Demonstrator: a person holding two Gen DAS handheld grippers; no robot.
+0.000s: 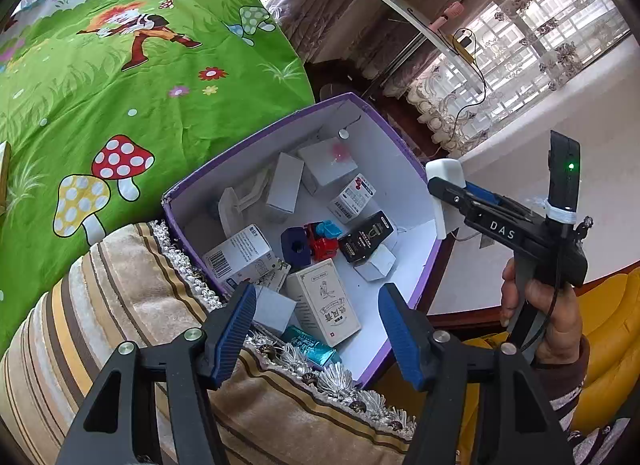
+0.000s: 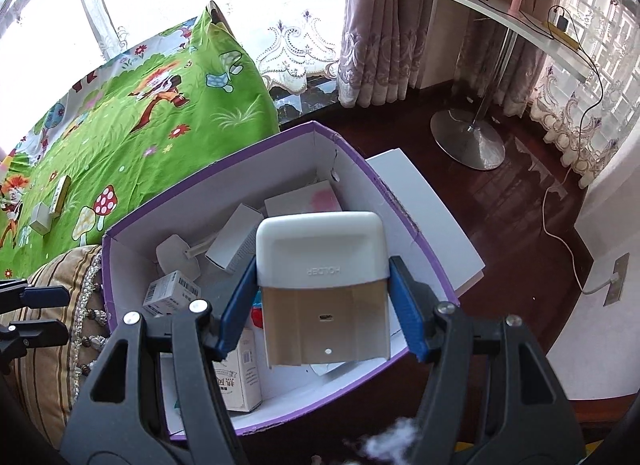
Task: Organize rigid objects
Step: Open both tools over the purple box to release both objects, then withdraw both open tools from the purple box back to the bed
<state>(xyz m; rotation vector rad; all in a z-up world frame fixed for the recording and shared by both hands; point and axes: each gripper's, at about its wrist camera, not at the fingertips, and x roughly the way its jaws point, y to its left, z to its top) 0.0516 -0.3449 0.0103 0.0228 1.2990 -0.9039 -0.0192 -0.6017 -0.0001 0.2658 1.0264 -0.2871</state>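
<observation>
This is looking like a lived-in room of a home, most likely a bedroom or sitting room. A cartoon mushroom bedsheet (image 2: 132,117) is spreading across the ten o'clock side, a striped tasselled cushion (image 1: 132,329) is sitting at seven o'clock, and embroidered lace curtains (image 2: 384,45) are hanging before bright windows from twelve to two o'clock. A curved white table (image 2: 516,21) on a chrome pedestal is standing on the dark wooden floor (image 2: 516,193) at one o'clock, a charger cable trailing off it.
</observation>
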